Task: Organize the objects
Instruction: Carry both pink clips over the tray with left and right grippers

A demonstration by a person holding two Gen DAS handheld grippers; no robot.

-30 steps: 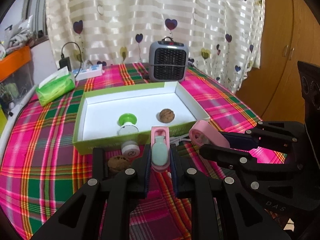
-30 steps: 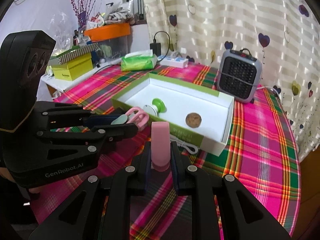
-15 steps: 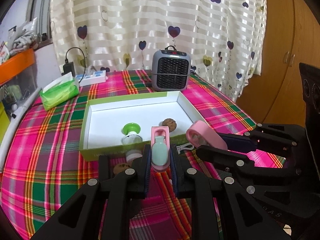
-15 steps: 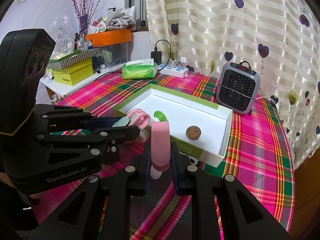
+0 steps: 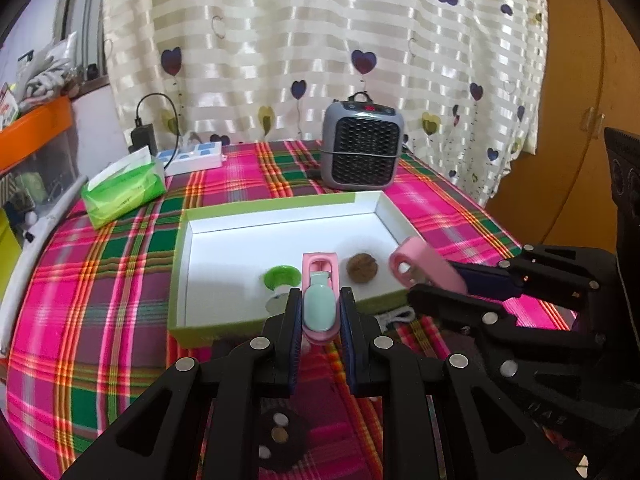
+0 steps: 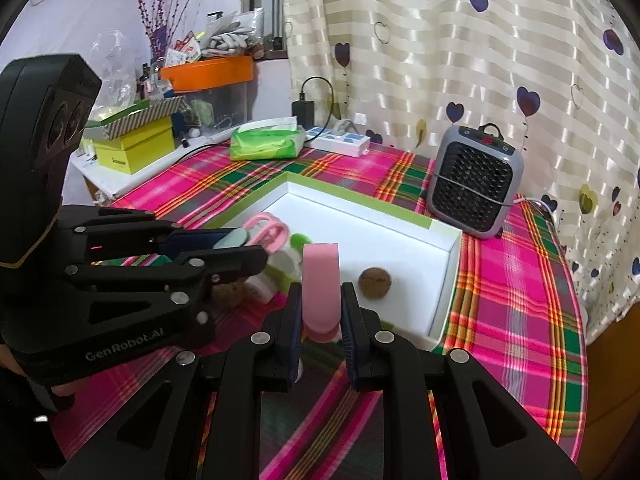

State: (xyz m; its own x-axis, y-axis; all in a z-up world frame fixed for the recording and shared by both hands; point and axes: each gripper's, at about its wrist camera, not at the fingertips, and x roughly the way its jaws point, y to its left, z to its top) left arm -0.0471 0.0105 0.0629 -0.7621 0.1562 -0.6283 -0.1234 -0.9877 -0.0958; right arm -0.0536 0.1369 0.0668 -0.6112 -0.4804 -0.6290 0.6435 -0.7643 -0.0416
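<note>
My left gripper (image 5: 320,312) is shut on a pink holder with a pale teal insert (image 5: 320,304), held above the near edge of the green-rimmed white box (image 5: 280,210). My right gripper (image 6: 319,304) is shut on a plain pink cap (image 6: 320,284), which also shows in the left wrist view (image 5: 424,266) at the box's near right corner. Inside the box lie a walnut (image 5: 362,267) and a green-and-white spool (image 5: 280,280). From the right wrist view, another walnut (image 6: 228,294) lies on the cloth outside the box, below the left gripper (image 6: 240,246).
A plaid cloth covers the table (image 5: 100,280). A grey heater (image 5: 362,152), a power strip (image 5: 192,160) and a green tissue pack (image 5: 124,192) stand behind the box. A white cord (image 5: 396,316) lies by the box's front. Cluttered shelves (image 6: 160,120) stand to the left.
Both grippers have risen and pulled back from the table with their pink parts held. The box and table look lower and farther. The outside walnut has dropped out of the left wrist view.
</note>
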